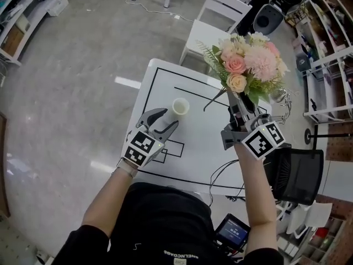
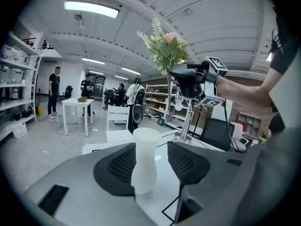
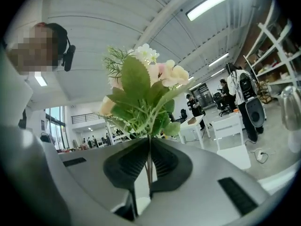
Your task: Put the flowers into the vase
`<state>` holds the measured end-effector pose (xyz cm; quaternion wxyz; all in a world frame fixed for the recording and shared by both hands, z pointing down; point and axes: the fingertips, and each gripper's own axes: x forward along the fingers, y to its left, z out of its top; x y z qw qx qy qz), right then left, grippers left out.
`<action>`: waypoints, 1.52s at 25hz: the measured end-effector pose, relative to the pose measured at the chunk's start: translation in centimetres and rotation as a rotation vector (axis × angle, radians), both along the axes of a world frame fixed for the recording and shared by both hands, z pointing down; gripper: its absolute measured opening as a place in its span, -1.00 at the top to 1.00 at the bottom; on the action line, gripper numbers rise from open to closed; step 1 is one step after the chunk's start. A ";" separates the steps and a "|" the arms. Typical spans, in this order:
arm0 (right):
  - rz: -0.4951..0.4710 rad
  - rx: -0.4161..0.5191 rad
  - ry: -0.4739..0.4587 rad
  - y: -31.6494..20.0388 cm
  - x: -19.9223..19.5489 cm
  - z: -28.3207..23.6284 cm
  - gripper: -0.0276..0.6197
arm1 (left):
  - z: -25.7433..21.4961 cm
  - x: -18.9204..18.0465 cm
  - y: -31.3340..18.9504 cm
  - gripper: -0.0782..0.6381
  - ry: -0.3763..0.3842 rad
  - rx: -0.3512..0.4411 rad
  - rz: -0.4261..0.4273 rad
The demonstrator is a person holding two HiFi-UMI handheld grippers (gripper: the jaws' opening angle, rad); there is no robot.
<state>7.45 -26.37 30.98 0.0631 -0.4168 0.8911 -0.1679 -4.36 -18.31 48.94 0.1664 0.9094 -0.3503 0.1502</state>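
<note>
A small white vase (image 1: 180, 106) stands upright on the white table (image 1: 160, 84). My left gripper (image 1: 169, 117) is just in front of it. In the left gripper view the vase (image 2: 145, 159) stands between the open jaws of that gripper (image 2: 153, 165), and the pads do not press on it. My right gripper (image 1: 237, 102) is raised to the right of the vase and shut on the stems of a pink, cream and green bouquet (image 1: 248, 62). In the right gripper view the stems run between the shut jaws of that gripper (image 3: 149, 166), and the flowers (image 3: 141, 91) rise above them.
A white chair (image 1: 212, 24) stands behind the table and a black office chair (image 1: 295, 173) at its right. A metal stand (image 1: 278, 98) and cables sit at the table's right edge. Shelving (image 1: 331, 76) lines the right side. Black lines are marked on the tabletop.
</note>
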 end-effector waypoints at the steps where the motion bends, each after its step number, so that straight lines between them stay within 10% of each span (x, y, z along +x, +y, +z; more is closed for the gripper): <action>1: 0.001 -0.001 -0.027 0.0 -0.1 -0.2 0.83 | 0.3 0.1 -0.3 0.23 -0.008 0.001 0.003; 16: -0.028 0.031 -0.088 0.0 -4.0 1.9 0.83 | 3.5 0.9 -2.5 0.14 -0.018 -0.041 0.066; 38: -0.110 -0.001 0.145 2.9 -6.9 11.7 0.83 | 5.2 1.7 -2.8 0.14 -0.014 -0.074 0.079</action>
